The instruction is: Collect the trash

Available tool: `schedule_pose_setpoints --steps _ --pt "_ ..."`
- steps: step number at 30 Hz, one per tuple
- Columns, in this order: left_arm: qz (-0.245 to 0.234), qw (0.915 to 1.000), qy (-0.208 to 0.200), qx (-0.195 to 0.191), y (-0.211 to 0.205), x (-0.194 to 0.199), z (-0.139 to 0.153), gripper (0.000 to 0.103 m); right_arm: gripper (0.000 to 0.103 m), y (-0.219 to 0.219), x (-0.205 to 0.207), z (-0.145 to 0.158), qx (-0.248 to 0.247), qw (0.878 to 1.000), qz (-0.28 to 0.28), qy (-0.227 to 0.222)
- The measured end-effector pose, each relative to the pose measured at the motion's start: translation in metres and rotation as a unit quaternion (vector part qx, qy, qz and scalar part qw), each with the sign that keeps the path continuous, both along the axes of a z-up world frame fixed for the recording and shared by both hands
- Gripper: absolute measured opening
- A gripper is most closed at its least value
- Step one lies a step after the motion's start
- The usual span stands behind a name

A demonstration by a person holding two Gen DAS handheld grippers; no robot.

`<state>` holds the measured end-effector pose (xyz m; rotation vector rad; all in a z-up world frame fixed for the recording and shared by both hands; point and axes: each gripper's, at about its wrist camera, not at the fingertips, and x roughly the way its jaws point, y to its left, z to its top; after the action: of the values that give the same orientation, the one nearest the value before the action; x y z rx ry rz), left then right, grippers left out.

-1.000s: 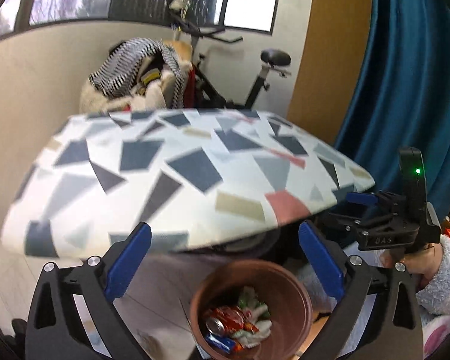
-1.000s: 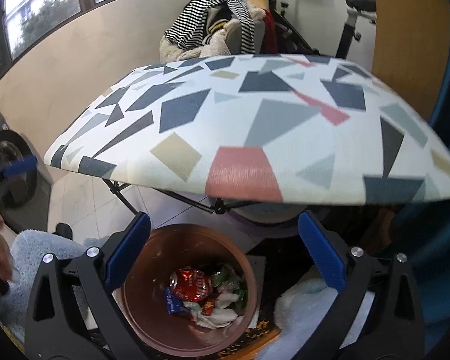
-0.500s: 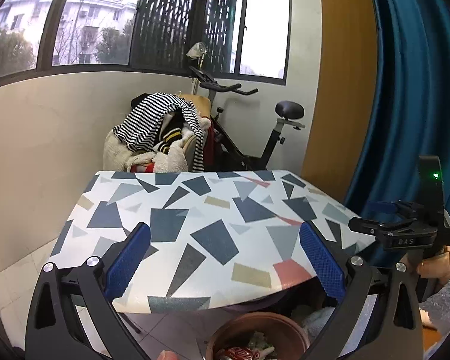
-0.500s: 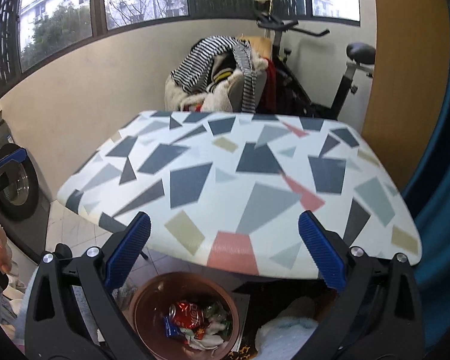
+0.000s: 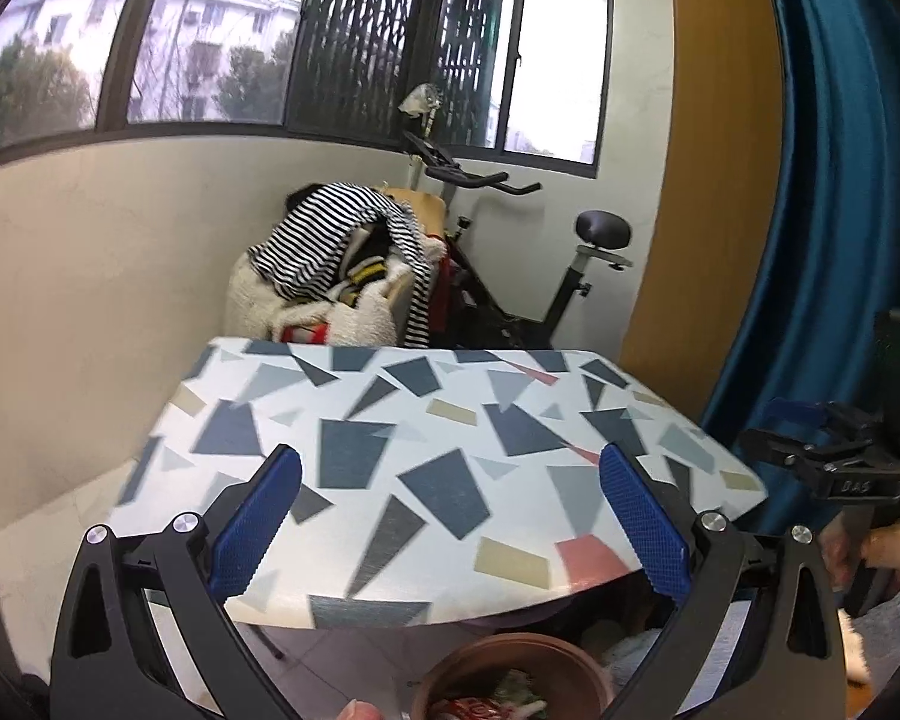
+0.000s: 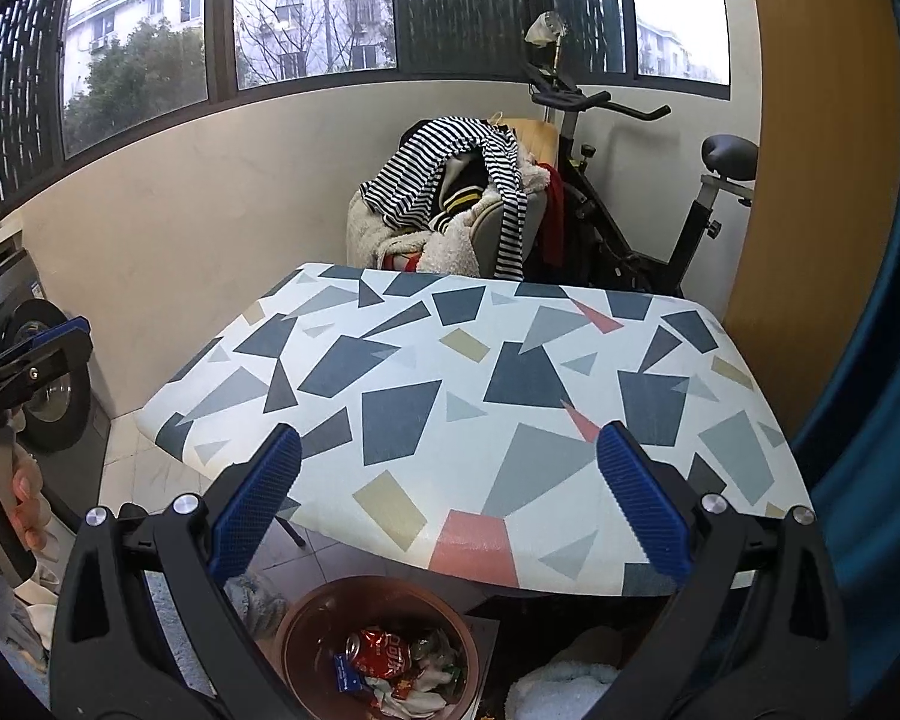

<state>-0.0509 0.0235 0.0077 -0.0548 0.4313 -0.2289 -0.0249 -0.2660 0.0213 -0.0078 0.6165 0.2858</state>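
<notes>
A brown round bin [image 6: 312,636] stands on the floor under the near edge of the table [image 6: 510,372]. It holds a crushed red can [image 6: 381,654], a blue wrapper and crumpled white paper. My right gripper [image 6: 450,504] is open above the table's near edge, nothing between its blue pads. In the left wrist view my left gripper [image 5: 450,516] is open too and holds nothing. The bin [image 5: 576,660] shows only partly at the bottom edge. The table [image 5: 450,438] wears a cloth with a geometric pattern. A hand holds each gripper.
Behind the table stand a chair heaped with striped and fleecy clothes [image 6: 450,192] and an exercise bike [image 6: 660,192]. A blue curtain [image 5: 822,180] hangs at the right, beside a wooden panel. A washing machine [image 6: 36,360] is at the left. White fluffy fabric [image 6: 558,684] lies by the bin.
Both grippers have risen and tilted up from over the bin. The tabletop and windows now fill the views, and the bin has slid to the bottom edge. Both stayed open.
</notes>
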Motion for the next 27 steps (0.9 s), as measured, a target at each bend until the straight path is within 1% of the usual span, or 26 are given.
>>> schedule_pose_setpoints --steps 3,7,10,13,18,27 --pt "0.0 0.9999 -0.005 0.011 -0.0036 -0.0021 0.0015 0.097 0.097 0.0006 -0.0019 0.0045 -0.001 1.0 -0.001 -0.003" --pt "0.015 0.9994 -0.016 0.025 -0.0066 -0.0056 0.0031 0.097 0.097 0.0008 -0.0029 0.0069 -0.001 1.0 -0.001 -0.005" --pt "0.034 0.9984 -0.014 0.042 -0.0086 -0.0048 0.0037 0.097 0.097 0.0001 -0.0035 0.0071 -0.002 1.0 0.0 -0.005" --pt "0.038 0.998 -0.005 0.049 -0.0083 -0.0012 0.0035 0.097 0.097 0.0001 -0.0038 0.0081 -0.002 1.0 0.0 -0.004" --pt "0.048 0.9973 -0.014 0.053 -0.0086 -0.004 0.0046 0.097 0.097 -0.0031 -0.004 0.0131 -0.004 1.0 0.0 -0.006" --pt "0.056 0.9975 0.001 0.044 -0.0062 0.0009 0.0055 0.097 0.097 -0.0024 -0.0042 0.0127 -0.004 1.0 0.0 -0.005"
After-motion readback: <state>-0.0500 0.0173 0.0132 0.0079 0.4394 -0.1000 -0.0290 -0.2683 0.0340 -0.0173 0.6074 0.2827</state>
